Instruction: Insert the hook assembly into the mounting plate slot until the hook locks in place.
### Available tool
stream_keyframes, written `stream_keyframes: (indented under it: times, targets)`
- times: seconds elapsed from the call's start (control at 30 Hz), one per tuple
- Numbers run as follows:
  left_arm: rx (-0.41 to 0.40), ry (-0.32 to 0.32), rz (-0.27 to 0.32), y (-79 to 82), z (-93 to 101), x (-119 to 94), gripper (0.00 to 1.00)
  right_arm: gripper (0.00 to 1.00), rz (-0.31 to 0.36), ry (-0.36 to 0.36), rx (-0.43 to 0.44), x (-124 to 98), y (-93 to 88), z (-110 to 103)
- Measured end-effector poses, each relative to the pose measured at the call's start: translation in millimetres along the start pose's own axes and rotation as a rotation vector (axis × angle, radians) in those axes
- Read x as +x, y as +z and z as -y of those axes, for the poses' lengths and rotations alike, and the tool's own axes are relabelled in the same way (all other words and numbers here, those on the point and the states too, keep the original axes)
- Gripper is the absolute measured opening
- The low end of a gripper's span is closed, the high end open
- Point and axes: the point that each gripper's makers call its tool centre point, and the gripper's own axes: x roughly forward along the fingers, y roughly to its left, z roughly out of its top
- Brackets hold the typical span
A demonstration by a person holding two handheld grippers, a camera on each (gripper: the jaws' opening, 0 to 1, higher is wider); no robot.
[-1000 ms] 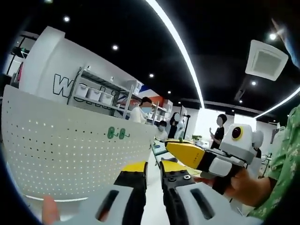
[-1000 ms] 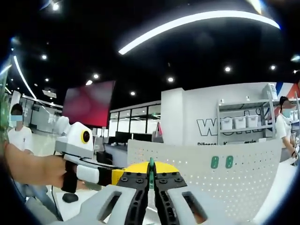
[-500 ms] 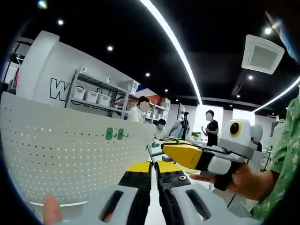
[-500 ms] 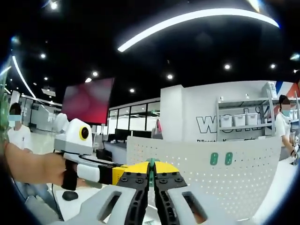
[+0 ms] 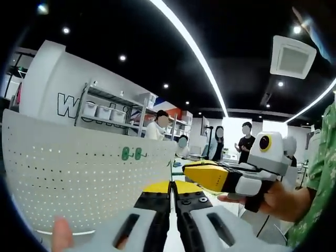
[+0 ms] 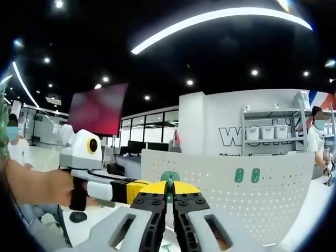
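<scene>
A white perforated mounting plate (image 5: 63, 173) stands upright on the left of the left gripper view, with two green hooks (image 5: 131, 153) seated near its top edge. My left gripper (image 5: 170, 185) is shut in front of it, and nothing shows between its yellow tips. My right gripper (image 5: 195, 170) comes in from the right, held by a hand. In the right gripper view, my right gripper (image 6: 169, 185) is shut on a green hook assembly (image 6: 169, 176), which pokes up above the jaws. Behind it stands the plate (image 6: 220, 184) with its two green hooks (image 6: 245, 175). The left gripper (image 6: 135, 188) reaches in beside my jaws.
Metal shelving with white bins (image 5: 105, 110) stands behind the plate against a white wall. Several people stand further back in the room (image 5: 231, 144). A red screen (image 6: 100, 113) hangs at the left of the right gripper view. A fingertip (image 5: 62, 241) shows at the lower left.
The left gripper's jaws have closed from a visible gap to almost touching. The green hook assembly now stands higher above the right gripper's jaws. Both views have drifted slightly.
</scene>
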Motion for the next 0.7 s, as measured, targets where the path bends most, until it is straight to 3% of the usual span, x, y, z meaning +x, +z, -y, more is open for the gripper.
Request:
stream_keyframes:
  times: [0.4,0.7]
  targets:
    - [0.062,0.019,-0.013,0.8,1.0,-1.7,0.02,0.02,-0.067,-0.011,-0.006,3.8,-7.8,-1.5]
    - [0.099,0.017,-0.019,1.3,1.9,-2.7,0.02,0.02,-0.080,-0.006,0.004,3.8,-8.5,-1.6]
